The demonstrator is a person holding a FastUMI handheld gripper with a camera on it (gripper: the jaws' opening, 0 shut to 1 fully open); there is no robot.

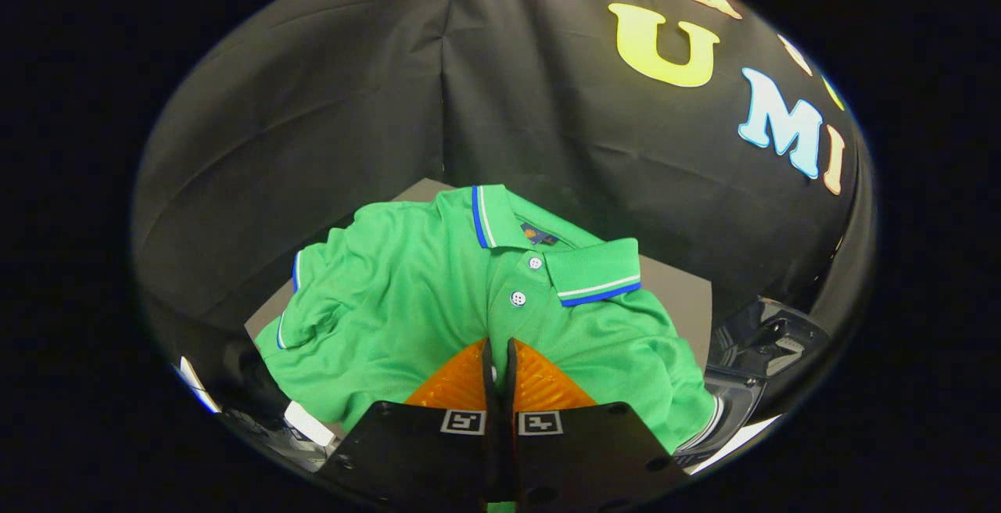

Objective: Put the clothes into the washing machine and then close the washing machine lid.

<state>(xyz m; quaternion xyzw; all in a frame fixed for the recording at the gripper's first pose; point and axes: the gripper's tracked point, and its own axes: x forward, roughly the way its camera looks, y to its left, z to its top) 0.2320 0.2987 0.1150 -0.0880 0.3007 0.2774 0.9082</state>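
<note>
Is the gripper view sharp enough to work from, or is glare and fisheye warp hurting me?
Gripper view: green polo shirt sharp and evenly lit, no glare on it; strong fisheye bending at the rim; bright glints near the dark glossy object; gripper fingers nearly closed over the shirt's front.

The gripper's [500, 350] 2 fingers are pressed together on 1 green polo shirt [438, 317] with 2 white buttons [525, 280], lying across 1 grey bench [676, 294], beside 1 dark machine [762, 349].
</note>
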